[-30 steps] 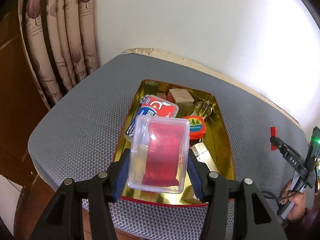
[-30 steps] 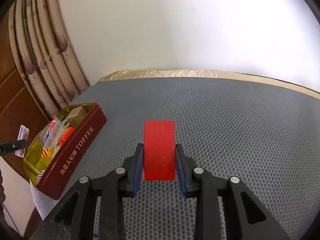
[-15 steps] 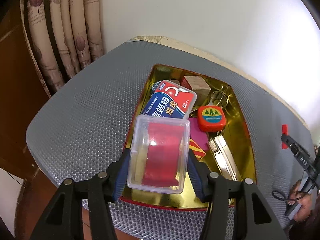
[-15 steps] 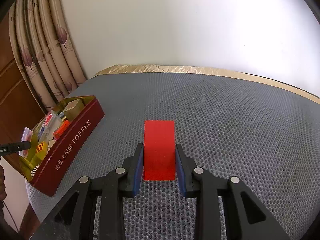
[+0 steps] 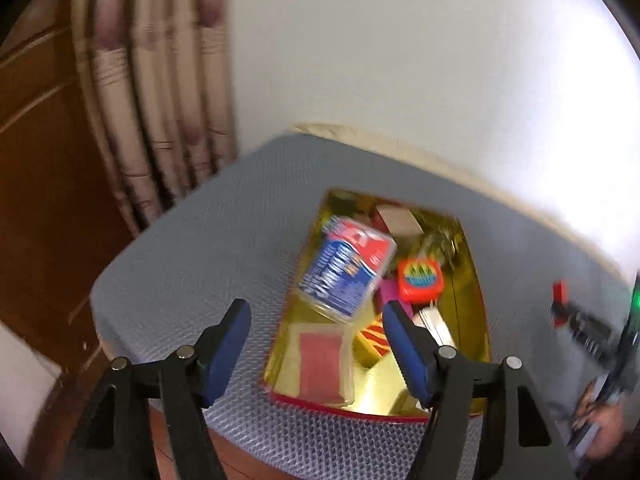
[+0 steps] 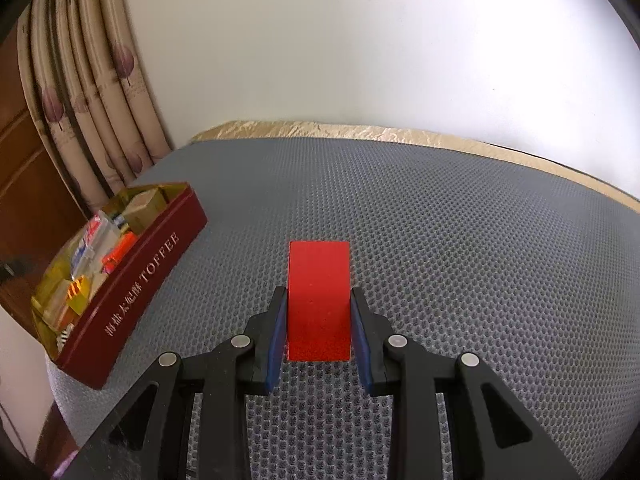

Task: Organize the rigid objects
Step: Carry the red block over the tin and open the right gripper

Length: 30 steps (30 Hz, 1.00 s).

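Note:
A clear plastic case with a red insert [image 5: 325, 362] lies in the near left corner of the gold-lined toffee tin [image 5: 478, 308]. My left gripper [image 5: 316, 330] hangs above it, its jaws opening wide, nothing pressed between the pads. Also in the tin are a blue-and-red pack [image 5: 346, 270], a red tape measure [image 5: 420, 280] and a wooden block [image 5: 398, 220]. The left wrist view is blurred. In the right wrist view my right gripper [image 6: 319, 322] is shut on a red block [image 6: 319, 300] over the grey mesh surface. The tin [image 6: 132, 284] stands to its left.
The grey mesh surface [image 6: 460, 240] ends at a gold-trimmed edge along a white wall. Curtains [image 6: 92, 92] and brown wood panelling stand at the left. In the left wrist view the other gripper [image 5: 588, 332] and a hand [image 5: 608, 428] appear at the right edge.
The left gripper's jaws have spread and let go of the clear case, which now lies in the tin. The left gripper has pulled up and back. The right gripper still holds the red block.

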{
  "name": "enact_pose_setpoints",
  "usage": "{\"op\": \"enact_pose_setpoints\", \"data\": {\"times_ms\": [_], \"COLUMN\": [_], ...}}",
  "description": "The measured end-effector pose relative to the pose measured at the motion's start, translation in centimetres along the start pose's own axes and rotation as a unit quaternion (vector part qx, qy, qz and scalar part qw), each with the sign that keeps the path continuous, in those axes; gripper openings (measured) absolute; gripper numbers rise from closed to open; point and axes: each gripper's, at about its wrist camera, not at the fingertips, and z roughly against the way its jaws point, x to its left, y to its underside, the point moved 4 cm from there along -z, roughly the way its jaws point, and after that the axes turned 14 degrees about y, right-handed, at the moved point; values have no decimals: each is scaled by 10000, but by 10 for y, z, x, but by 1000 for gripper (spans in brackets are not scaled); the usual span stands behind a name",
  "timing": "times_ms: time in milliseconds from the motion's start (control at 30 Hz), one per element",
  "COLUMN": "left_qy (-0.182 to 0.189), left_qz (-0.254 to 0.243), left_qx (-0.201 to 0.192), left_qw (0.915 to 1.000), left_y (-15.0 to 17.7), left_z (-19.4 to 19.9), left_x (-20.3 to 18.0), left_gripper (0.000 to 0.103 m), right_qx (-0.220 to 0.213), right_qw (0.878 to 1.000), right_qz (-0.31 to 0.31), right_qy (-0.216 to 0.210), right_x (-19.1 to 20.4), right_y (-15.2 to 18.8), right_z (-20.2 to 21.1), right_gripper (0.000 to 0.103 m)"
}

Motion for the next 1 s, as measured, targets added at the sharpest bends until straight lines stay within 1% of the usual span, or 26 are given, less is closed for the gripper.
{"op": "enact_pose_setpoints", "data": {"times_ms": [67, 133, 200, 267, 300, 400, 500, 567, 633, 700, 800, 900, 933, 1000], "left_qy": [138, 254, 124, 67, -10, -248, -608, -818, -856, -789, -603, -537, -513, -457], "left_qz": [458, 763, 977, 993, 976, 891, 578, 318, 161, 161, 355, 479, 481, 360], "left_qx": [-77, -163, -206, -216, -195, -229, -206, -205, -201, -224, -211, -196, -179, -282], "left_qw": [9988, 9966, 9949, 9948, 9950, 9955, 9963, 9959, 9960, 9965, 9973, 9972, 9974, 9979], "left_y": [3, 10, 18, 23, 25, 27, 28, 28, 27, 26, 24, 24, 24, 24], "left_z": [13, 22, 28, 28, 27, 23, 22, 21, 21, 21, 21, 20, 18, 19], "left_x": [11, 19, 29, 34, 36, 36, 32, 27, 23, 23, 27, 29, 28, 23], "left_gripper": [70, 70, 70, 70, 70, 70, 70, 70, 70, 70, 70, 70, 70, 70], "right_qx": [-80, -167, -291, -368, -341, -146, 178, 295, 396, 485, 550, 598, 612, 617], "right_qw": [9998, 9991, 9973, 9942, 9926, 9866, 9820, 9803, 9795, 9794, 9807, 9820, 9815, 9815], "right_qz": [139, 245, 375, 484, 514, 666, 730, 873, 986, 1011, 1056, 1040, 1038, 1061], "right_qy": [-102, -307, -560, -882, -1048, -1479, -1731, -1747, -1709, -1679, -1551, -1457, -1490, -1472], "right_x": [14, 33, 55, 81, 92, 134, 169, 191, 209, 218, 223, 225, 225, 224], "right_y": [-6, -13, -23, -33, -36, -43, -41, -38, -35, -33, -30, -30, -30, -31], "right_z": [10, 24, 41, 59, 64, 69, 58, 50, 41, 33, 24, 18, 17, 15], "right_gripper": [27, 27, 27, 27, 27, 27, 27, 27, 27, 27, 27, 28, 28, 29]}}
